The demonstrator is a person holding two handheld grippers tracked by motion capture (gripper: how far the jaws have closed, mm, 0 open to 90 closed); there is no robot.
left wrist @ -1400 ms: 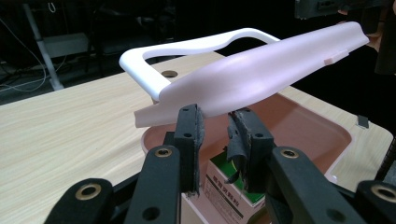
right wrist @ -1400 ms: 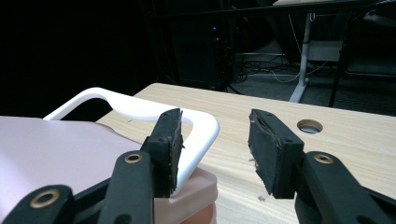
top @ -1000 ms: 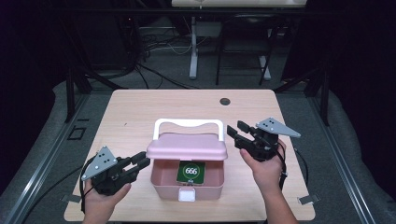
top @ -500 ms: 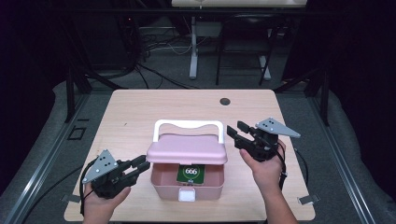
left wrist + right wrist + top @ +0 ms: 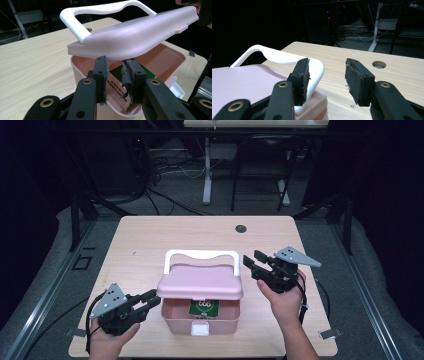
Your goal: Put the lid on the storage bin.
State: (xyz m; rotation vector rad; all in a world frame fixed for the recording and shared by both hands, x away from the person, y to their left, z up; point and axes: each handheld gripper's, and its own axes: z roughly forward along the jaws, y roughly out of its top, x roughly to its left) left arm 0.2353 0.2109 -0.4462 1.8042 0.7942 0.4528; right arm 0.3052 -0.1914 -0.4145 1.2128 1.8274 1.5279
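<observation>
Left gripper (image 5: 150,301) jaws narrowly parted, empty, under lid (image 5: 200,282); right gripper (image 5: 253,265) wide, empty. Risk: lid slips shut onto green box (image 5: 203,307).

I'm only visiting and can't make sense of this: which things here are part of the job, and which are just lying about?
Part of the job:
- pink box
- its pink lid, propped half open
- white handle
- green packet inside
- left gripper at the box's left side
- right gripper near the handle, open

Just lying about:
- table with its round hole
- cables on the floor
</observation>
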